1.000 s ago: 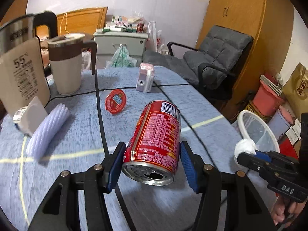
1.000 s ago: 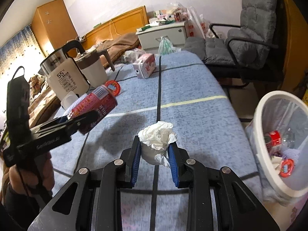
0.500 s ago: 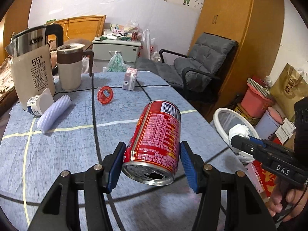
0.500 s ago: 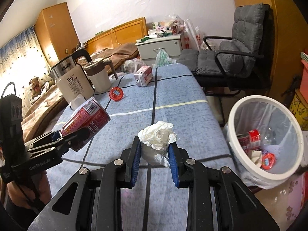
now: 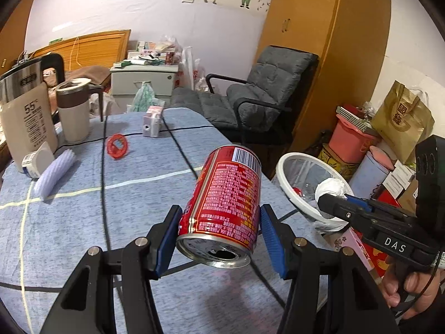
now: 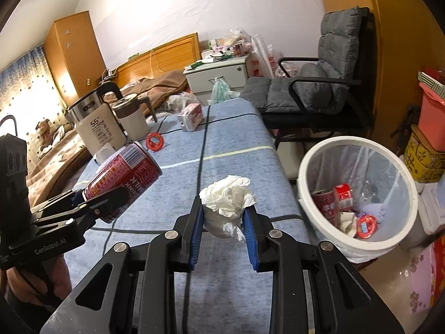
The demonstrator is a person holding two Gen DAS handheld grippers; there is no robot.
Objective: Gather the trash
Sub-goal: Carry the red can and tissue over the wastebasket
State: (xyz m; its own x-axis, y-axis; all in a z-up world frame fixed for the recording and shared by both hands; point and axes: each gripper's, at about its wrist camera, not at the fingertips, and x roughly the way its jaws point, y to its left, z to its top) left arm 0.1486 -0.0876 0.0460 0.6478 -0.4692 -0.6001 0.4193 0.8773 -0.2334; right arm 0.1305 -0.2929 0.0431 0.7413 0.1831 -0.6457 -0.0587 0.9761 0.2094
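My left gripper is shut on a red drink can and holds it above the blue table. The can also shows in the right wrist view. My right gripper is shut on a crumpled white tissue, held above the table's right side. The tissue also shows in the left wrist view, in front of the white trash bin. The bin stands on the floor right of the table and holds cans and wrappers.
On the table are a kettle, a jug, a small carton, a red lid and a ribbed white piece. A grey chair stands behind the bin. Boxes and bags crowd the floor.
Both grippers have pulled back and up from the table with their loads. The trash bin has come more into view on the right.
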